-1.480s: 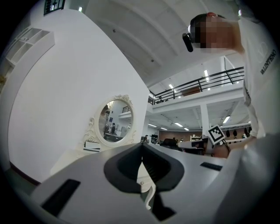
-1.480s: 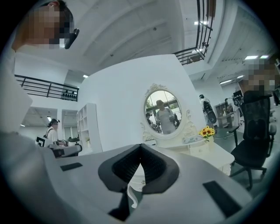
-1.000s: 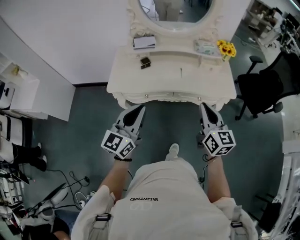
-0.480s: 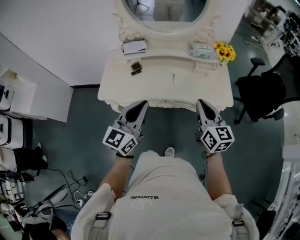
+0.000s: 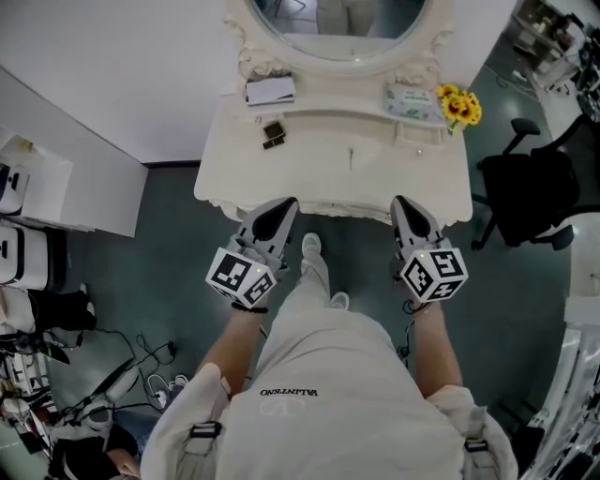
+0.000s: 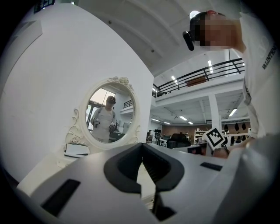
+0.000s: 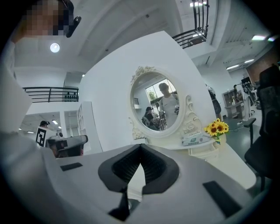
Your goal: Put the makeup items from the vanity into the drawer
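small dark compact sits on the bench top, left of centre, just in front of the raised back shelf. thin pencil-like stick lies near mid-bench, well apart from the compact. on the back shelf i see a white box at left and a green-and-white pack at right, with sunflowers just beside the pack at the corner. oval mirror stands behind the shelf.

left gripper is at the bench's front edge on the left side, pointing at it. its fingers are pressed together with nothing between them. right gripper is at the front edge on the right side. its fingers are pressed together too, also empty. neither touches any item. all four items are well beyond the tips.

wearer's shoe is on the floor between the two grippers. black office chair stands right of the bench.
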`<state>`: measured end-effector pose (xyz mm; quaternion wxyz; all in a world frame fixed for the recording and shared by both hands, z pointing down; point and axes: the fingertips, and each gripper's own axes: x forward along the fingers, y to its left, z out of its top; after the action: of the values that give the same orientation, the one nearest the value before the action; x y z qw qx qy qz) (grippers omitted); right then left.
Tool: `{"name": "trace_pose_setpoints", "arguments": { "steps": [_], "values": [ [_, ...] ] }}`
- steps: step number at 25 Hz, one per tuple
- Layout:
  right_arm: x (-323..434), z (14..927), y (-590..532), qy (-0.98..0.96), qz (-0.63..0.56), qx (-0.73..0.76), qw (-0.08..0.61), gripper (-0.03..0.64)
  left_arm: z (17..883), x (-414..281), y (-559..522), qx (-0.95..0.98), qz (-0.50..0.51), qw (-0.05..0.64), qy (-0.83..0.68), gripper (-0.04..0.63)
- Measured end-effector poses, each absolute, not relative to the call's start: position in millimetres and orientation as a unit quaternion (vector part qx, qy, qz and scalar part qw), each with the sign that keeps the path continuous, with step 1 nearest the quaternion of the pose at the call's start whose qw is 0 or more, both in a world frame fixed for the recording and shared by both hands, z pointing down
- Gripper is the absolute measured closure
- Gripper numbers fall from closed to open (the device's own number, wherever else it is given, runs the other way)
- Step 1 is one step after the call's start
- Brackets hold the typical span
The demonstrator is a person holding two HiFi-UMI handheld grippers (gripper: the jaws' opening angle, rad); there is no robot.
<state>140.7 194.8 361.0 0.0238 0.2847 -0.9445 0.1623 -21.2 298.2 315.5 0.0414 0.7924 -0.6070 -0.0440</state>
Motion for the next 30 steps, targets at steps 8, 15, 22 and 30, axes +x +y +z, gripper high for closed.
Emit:
{"name": "trace_pose_setpoints", "arguments": {
  "steps": [8,15,22,30],
  "values": [
    [110,376,156,-0.939,0.17,0.296,0.039,0.606,327,-53,249,0.796,-0.05,0.057,-0.601,0.591],
    [72,403,105,-0.927,0.196,0.308,0.084,0.606,351,-80,182,0.81,-0.035,0.083,-0.579,0.591],
    [33,436,55,-0.908,0.23,0.328,0.125,0.606,413,-99,123,0.813,0.013,0.15,-0.562,0.591],
    [9,460,27,-0.892,0.234,0.35,0.165,0.606,456,-113,87,0.819,0.019,0.209,-0.534,0.591]
  ]
}}
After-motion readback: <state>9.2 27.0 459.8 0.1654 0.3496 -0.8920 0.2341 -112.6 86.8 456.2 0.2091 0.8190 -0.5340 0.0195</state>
